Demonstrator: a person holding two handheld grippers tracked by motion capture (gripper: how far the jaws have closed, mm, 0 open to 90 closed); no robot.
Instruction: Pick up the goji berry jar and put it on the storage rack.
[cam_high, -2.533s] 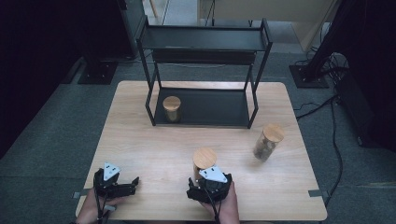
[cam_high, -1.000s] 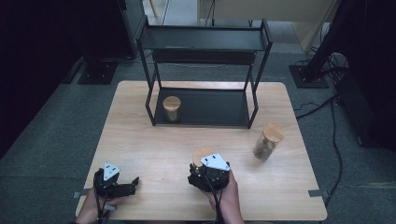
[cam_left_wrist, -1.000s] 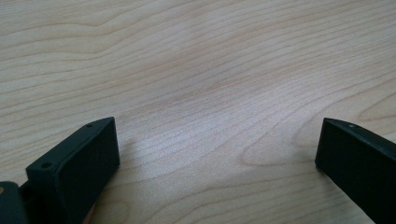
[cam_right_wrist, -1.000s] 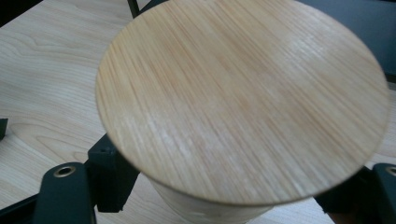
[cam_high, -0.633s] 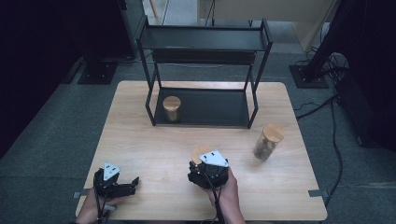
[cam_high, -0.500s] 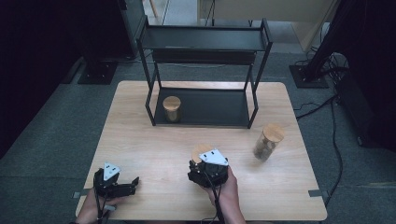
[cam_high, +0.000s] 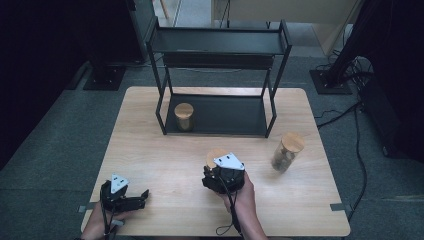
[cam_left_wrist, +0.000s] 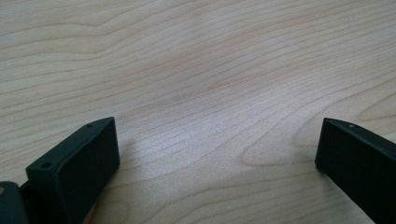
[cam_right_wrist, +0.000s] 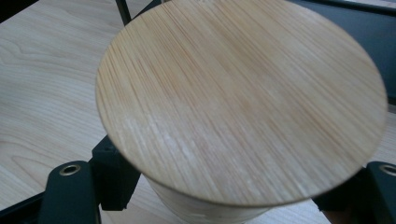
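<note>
Jar with wooden lid (cam_right_wrist: 240, 100) sits upright between the jaws of the right gripper (cam_high: 223, 176), which are clamped on its body just under the lid, near the front middle of the tabletop (cam_high: 150, 145). Its long axis is vertical. Left gripper (cam_high: 122, 196) rests well apart, jaws apart and empty. Black shelf (cam_high: 220, 107) stands straight behind, with free room beside another jar (cam_high: 183, 116)

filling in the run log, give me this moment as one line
right gripper: jaws shut on jar with bamboo lid | left gripper: jaws open, nothing held, on table | other jars: one in rack, one right of rack
</note>
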